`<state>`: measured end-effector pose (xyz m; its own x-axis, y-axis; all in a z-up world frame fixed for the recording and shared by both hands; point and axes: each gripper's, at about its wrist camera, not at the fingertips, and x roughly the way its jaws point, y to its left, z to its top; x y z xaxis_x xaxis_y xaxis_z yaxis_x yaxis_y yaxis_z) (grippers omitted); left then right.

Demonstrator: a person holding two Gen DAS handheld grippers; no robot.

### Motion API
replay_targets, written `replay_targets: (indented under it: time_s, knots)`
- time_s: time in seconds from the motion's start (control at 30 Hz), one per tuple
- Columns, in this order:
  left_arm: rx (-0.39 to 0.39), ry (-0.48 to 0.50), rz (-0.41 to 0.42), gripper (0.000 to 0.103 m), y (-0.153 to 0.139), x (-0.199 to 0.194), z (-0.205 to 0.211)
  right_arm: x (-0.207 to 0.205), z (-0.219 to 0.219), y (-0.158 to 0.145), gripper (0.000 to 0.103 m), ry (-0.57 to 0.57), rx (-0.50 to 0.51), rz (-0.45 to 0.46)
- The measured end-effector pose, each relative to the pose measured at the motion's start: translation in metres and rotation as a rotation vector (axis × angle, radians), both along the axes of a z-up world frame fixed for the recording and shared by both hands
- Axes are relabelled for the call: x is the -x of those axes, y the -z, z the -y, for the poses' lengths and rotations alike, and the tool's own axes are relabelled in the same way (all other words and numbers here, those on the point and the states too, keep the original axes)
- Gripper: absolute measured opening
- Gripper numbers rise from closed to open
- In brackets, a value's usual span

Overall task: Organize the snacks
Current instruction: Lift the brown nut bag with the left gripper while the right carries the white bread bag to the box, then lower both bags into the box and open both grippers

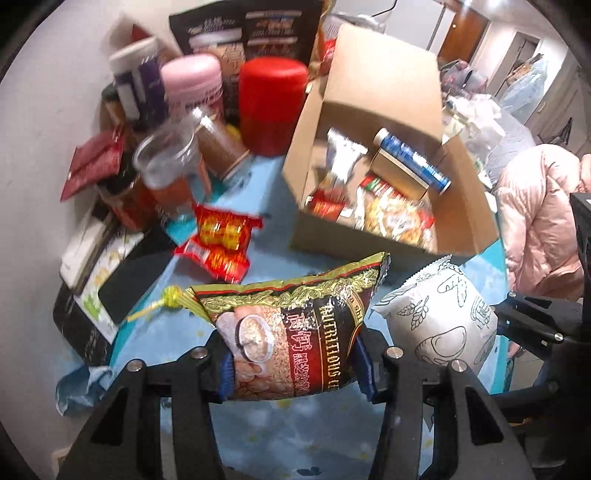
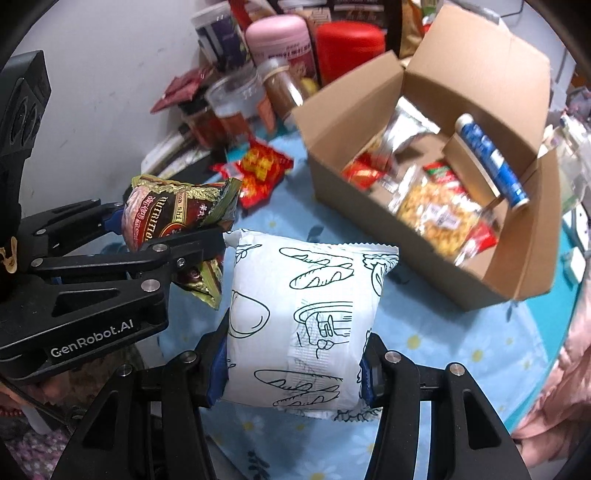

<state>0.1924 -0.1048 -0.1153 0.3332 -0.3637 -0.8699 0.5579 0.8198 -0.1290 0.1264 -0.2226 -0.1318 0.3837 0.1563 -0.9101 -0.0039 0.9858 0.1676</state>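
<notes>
Blue flowered tablecloth (image 2: 424, 332) below me. My left gripper (image 1: 291, 354) clamps the dark cereal bag (image 1: 291, 332), my right gripper (image 2: 295, 365) clamps the white bread packet (image 2: 299, 325); cardboard box (image 2: 369, 122) sits ahead-right, nearer my right.

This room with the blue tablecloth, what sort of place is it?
Most likely someone's home, a lived-in dining or living area. A flowered blue tablecloth is crowded with snack jars against the wall, an open cardboard box holds snack packets, and a wooden door shows behind.
</notes>
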Motion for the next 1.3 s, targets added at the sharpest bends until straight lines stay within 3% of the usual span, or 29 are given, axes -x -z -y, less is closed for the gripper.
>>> replay_targets:
  time_s: [0.8,1.3]
  knots:
    - [0.085,0.066,0.088,0.05,-0.048,-0.066,0.082,-0.064,0.078,-0.043,0.054,0.123,0.076,0.109]
    - [0.034,0.11,0.071,0.05,-0.014,-0.107,0.139,-0.108,0.134,-0.011,0.054,0.19,0.091,0.07]
